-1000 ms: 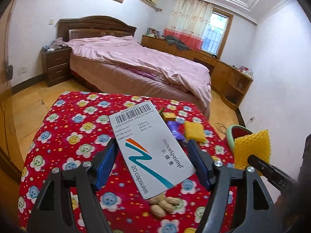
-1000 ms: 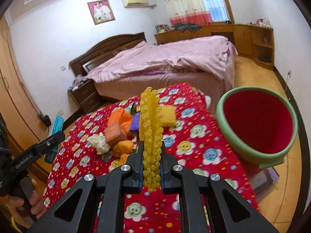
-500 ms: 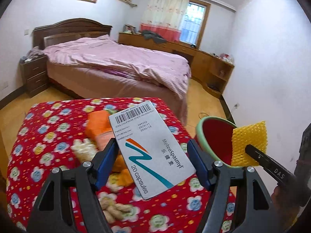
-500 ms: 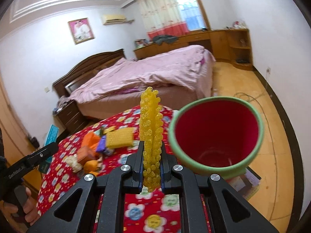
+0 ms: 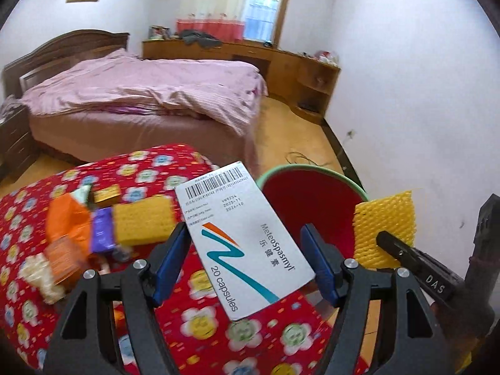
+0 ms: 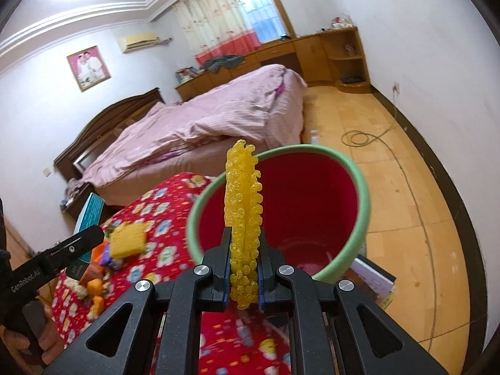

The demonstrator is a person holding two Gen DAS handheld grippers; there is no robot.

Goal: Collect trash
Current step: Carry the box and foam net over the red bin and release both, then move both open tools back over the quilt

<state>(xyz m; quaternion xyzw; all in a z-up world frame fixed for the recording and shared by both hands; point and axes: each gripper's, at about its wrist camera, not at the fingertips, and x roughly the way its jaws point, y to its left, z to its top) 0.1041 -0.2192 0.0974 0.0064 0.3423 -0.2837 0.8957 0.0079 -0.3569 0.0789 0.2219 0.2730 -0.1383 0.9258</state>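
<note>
The left gripper's (image 5: 247, 256) blue fingers (image 5: 168, 259) clamp a white capsule box (image 5: 247, 240) by its edges, held above the red flowered bench (image 5: 218, 328) beside the bin (image 5: 300, 209). The right gripper (image 6: 244, 268) pinches a yellow foam net (image 6: 243, 206) edge-on, upright before the green-rimmed red bin's mouth. More litter, a yellow sponge (image 5: 142, 222) and orange wrappers (image 5: 67, 218), lies on the bench.
</note>
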